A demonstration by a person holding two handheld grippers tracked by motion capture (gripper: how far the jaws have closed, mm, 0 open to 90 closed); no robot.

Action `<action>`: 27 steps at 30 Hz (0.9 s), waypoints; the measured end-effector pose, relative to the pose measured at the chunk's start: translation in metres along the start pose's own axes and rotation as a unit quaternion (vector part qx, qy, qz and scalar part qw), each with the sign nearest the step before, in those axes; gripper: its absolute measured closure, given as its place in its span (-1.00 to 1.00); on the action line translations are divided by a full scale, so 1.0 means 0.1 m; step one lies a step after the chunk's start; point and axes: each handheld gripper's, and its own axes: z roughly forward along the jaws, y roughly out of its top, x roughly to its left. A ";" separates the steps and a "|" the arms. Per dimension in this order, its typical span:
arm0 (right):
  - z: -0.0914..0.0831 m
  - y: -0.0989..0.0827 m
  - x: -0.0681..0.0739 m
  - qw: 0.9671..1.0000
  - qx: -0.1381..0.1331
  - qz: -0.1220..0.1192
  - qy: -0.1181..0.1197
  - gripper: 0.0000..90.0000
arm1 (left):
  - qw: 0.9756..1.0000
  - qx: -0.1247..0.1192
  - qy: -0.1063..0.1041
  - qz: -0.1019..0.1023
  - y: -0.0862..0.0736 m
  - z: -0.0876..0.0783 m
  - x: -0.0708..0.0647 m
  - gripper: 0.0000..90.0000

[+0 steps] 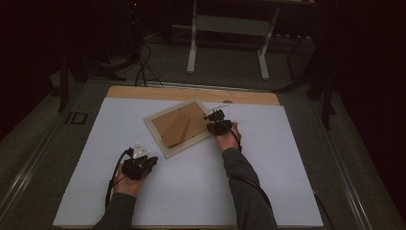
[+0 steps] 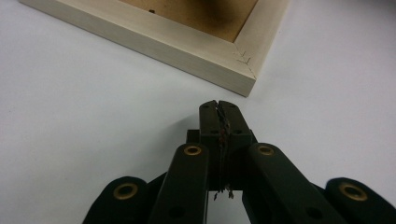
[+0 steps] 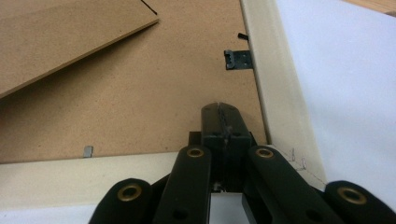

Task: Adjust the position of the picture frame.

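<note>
Although the table [image 1: 191, 191] is covered by a wide white sheet, only its middle is taken up, where a picture frame [image 1: 165, 143] is laid face down and turned at an angle. Its brown backing board [image 3: 116, 107] is seen in the right gripper view, with a folding stand [image 3: 60, 37] lying flat across it. The left hand-held gripper [image 2: 219, 109] is held near the frame's nearest corner but apart from it, its jaws pressed together on nothing. The right hand-held gripper [image 3: 219, 112] is poised over the backing board just inside the frame's right-hand corner, its jaws likewise pressed together and empty; whether the tips are touching the board cannot be told. Just beyond them a dark metal hanger [image 3: 238, 59] is fixed to the inner edge of the frame, and a small metal tab [image 3: 87, 150] is seen at the near edge, holding the board in.

The step in hand is judged to be the freeing of the backing board. It is best done if the frame is steadied with the left hand-held gripper, pressed on the wooden edge rather than on the board. The tab should be turned or bent gently aside with the closed tips of the right one, kept low and flat, so that the soft board is not gouged.
</note>
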 end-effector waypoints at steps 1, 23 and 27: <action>-0.01 -0.01 0.00 1.000 -0.001 0.000 0.000 1.00 | 1.000 0.000 0.000 -0.001 0.00 0.00 -0.01 1.00; -0.15 -0.23 -0.04 0.999 -0.015 0.009 0.032 1.00 | 1.000 0.003 0.008 0.000 0.00 0.02 -0.02 0.99; -0.18 -0.26 -0.03 0.999 -0.017 0.008 0.034 1.00 | 1.000 0.004 0.010 -0.002 -0.01 0.02 -0.02 0.99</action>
